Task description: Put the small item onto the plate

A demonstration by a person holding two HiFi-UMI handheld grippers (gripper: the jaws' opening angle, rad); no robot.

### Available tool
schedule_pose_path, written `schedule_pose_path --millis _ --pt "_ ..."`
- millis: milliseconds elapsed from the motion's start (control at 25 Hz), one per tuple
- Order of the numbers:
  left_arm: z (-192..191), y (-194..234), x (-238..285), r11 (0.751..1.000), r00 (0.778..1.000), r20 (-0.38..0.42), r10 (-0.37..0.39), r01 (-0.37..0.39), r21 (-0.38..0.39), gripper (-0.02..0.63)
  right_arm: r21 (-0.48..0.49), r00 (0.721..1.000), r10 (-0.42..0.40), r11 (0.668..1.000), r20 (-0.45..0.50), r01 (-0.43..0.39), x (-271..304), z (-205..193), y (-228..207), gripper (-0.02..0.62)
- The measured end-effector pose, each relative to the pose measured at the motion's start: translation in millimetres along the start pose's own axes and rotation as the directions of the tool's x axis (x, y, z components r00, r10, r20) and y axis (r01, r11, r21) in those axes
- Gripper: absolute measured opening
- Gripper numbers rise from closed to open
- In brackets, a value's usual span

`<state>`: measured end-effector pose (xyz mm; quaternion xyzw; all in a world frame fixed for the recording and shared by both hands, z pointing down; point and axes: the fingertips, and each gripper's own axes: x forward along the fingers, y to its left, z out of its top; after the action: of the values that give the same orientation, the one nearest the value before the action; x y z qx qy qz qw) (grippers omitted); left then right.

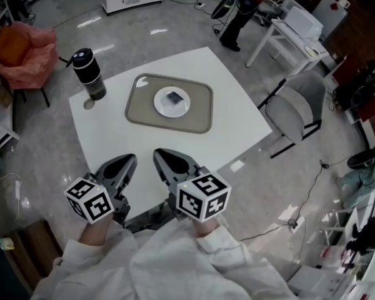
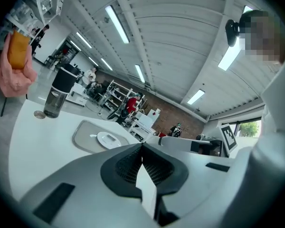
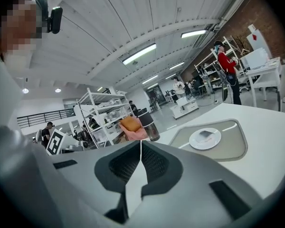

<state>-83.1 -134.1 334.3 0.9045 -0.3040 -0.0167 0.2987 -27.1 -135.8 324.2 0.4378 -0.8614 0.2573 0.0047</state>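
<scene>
Desk: white square top, seen from above at an angle, on a grey polished floor.
Tray: flat grey-beige tray with rounded corners, on the middle of the desk.
Plate: small round white plate, resting on the tray, roughly at its centre.
Small item: dark, flat, squarish piece lying on the plate, inside its rim; its material is too small to tell.
Bottle: dark, see-through cylindrical drinking bottle with a black lid, upright near the desk's left corner, well apart from the tray.
Disc: small round grey disc lying flat on the desk, just beside the bottle's base.
Left gripper: grey two-jaw gripper with black ribbed pads. The pads are pressed together at the tips with nothing between them. It is held over the near edge of the desk, well apart from the tray, and points towards the tray and plate.
Right gripper: same build. Its pads meet at the tips and it is empty. It is held just beside the left gripper at the near edge of the desk. In its own view the plate lies ahead and to the right.
Sleeves: white fabric on both of the person's arms, at the bottom of the head view.
Chair: grey padded chair with a dark frame, on the floor off the desk's right corner.
Cloth: orange-pink cloth heaped on a seat on the floor, left of the desk.
</scene>
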Motion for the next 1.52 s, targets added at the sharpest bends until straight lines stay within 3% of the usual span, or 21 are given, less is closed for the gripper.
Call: schedule_pose_path --millis 520,1520 --pt "-14.6 -16.4 22.7 0.999 0.999 -0.043 0.031 -0.03 0.023 0.009 -0.01 0.999 0.0 1.0 -0.05 0.0 -13.1 -7.8 -23.0 0.015" --pt "-40.3 -29.8 28.1 0.999 0.996 -0.088 0.031 -0.03 0.015 0.009 -0.084 0.993 0.047 0.995 -0.106 -0.056 -25.3 -24.7 -13.2 0.015"
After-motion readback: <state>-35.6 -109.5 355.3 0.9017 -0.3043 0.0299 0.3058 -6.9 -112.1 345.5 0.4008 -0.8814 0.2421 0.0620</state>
